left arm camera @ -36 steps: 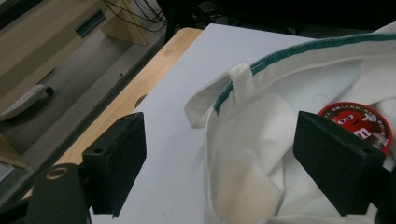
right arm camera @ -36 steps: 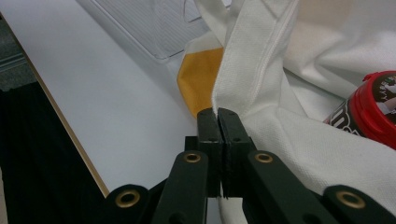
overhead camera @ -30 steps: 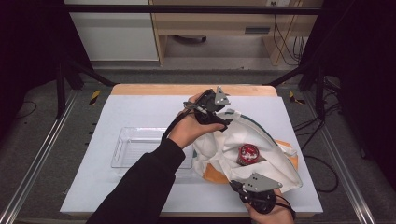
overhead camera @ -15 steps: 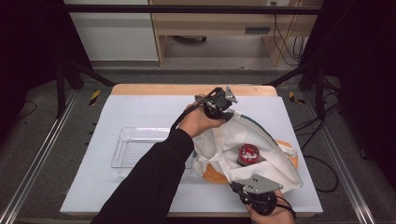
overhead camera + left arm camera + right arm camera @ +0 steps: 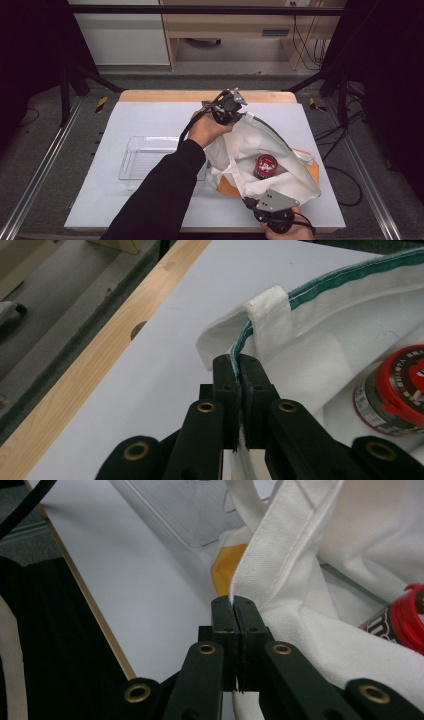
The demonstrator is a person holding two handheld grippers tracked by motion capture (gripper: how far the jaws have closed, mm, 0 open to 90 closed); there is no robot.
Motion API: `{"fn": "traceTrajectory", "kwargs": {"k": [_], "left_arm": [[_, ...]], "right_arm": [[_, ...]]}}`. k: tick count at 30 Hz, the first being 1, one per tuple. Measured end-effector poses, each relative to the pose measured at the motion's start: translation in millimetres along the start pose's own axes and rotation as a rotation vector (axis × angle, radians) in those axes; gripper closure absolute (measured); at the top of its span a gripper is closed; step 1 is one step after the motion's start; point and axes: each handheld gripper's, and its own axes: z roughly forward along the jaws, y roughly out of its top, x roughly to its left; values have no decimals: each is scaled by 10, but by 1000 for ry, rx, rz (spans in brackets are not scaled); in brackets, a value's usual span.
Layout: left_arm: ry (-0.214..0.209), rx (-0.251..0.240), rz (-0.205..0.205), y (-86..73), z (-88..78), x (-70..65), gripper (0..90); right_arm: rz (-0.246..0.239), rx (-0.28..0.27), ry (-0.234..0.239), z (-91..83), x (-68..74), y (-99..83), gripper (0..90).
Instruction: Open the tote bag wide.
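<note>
A white cloth bag (image 5: 287, 150) with a green-trimmed rim and an orange panel lies open on the white table. A red-lidded jar (image 5: 265, 166) sits inside it. My left gripper (image 5: 236, 117) is at the bag's far rim. Its jaws have just been closing and now pinch the green-edged rim (image 5: 239, 362) beside a white strap loop (image 5: 270, 315). My right gripper (image 5: 250, 201) is at the table's near edge, shut on the bag's near white hem (image 5: 233, 605). The jar (image 5: 395, 390) lies to the right of the left jaws, and its lid (image 5: 407, 617) is also at the right in the right gripper view.
A clear plastic tray (image 5: 145, 157) lies on the table left of the bag, partly under the person's dark sleeve (image 5: 165, 200). The table's wooden far edge (image 5: 165, 96) runs behind the left gripper. Cables lie on the floor at the right.
The left gripper shifted slightly to the right at the bag's far rim, and its jaws closed on the rim. The right gripper kept still, holding the near hem.
</note>
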Motion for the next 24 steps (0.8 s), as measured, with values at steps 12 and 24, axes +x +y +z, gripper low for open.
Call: {"fn": "traceTrajectory", "kwargs": {"k": [12,24], "left_arm": [[-8,-14,-12,-96,68,-4,878],[-8,-23,-23,-87,-9,-31,878]], "right_arm": [[19,38,17,104,-3,-29,790],[74,12,-79,314,7,287,439]]}}
